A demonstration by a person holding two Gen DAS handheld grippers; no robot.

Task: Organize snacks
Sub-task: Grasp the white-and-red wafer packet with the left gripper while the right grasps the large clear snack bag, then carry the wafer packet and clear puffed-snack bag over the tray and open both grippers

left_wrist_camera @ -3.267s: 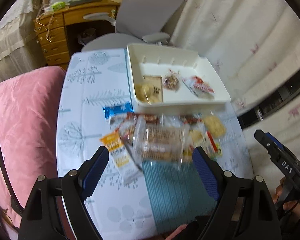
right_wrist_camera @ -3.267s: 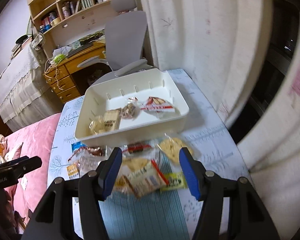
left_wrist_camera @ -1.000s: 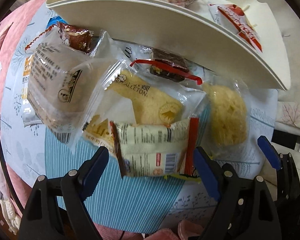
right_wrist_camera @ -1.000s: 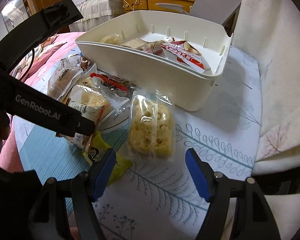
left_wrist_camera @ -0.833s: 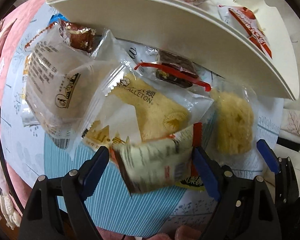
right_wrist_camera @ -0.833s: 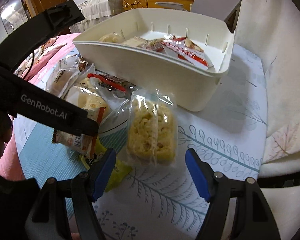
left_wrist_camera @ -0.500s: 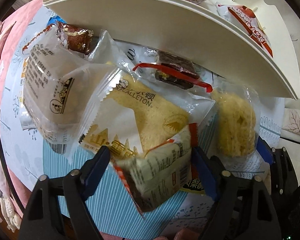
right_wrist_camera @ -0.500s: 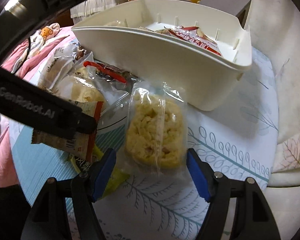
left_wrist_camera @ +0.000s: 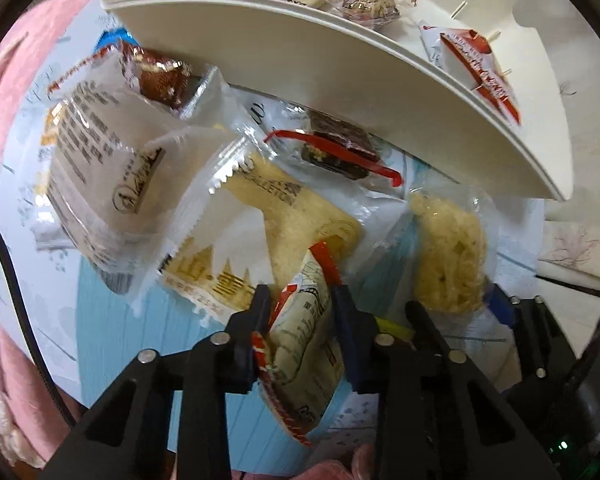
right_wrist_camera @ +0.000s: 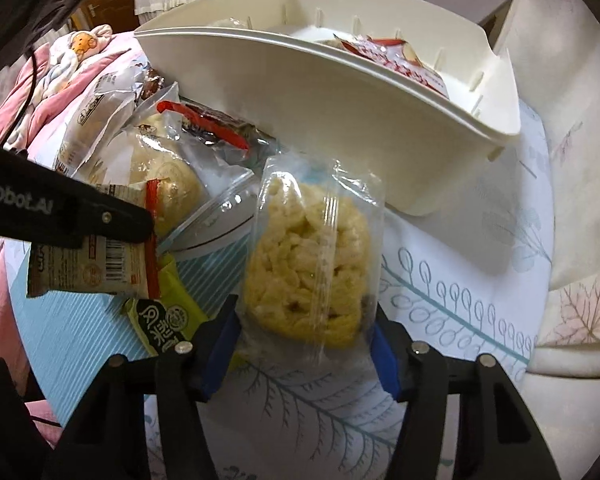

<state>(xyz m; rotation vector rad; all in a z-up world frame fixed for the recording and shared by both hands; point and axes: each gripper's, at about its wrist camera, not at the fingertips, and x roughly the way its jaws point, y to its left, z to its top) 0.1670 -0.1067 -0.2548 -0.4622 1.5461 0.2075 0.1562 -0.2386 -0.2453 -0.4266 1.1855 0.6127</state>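
Observation:
My left gripper (left_wrist_camera: 302,300) is shut on a beige snack packet with red edges (left_wrist_camera: 300,360) and holds it just above the table; it also shows in the right wrist view (right_wrist_camera: 96,268). My right gripper (right_wrist_camera: 304,336) is closed around a clear bag of yellow puffed snack (right_wrist_camera: 308,264), pads touching its sides; this bag also shows in the left wrist view (left_wrist_camera: 448,256). The white bin (left_wrist_camera: 340,88) holds several snacks. Loose packets lie in front of it: a white wafer pack (left_wrist_camera: 96,168), a yellow cake pack (left_wrist_camera: 284,224), a brown bar with red strip (left_wrist_camera: 336,156).
A green packet (right_wrist_camera: 164,320) lies on the blue striped mat (right_wrist_camera: 72,340) under the left gripper. A pink blanket (left_wrist_camera: 4,92) lies to the left. A curtain (right_wrist_camera: 572,120) hangs to the right. A wooden desk stands behind the bin.
My left gripper has closed on the red-edged packet and tipped it upright. My right gripper has moved forward and narrowed around the yellow puffed snack bag.

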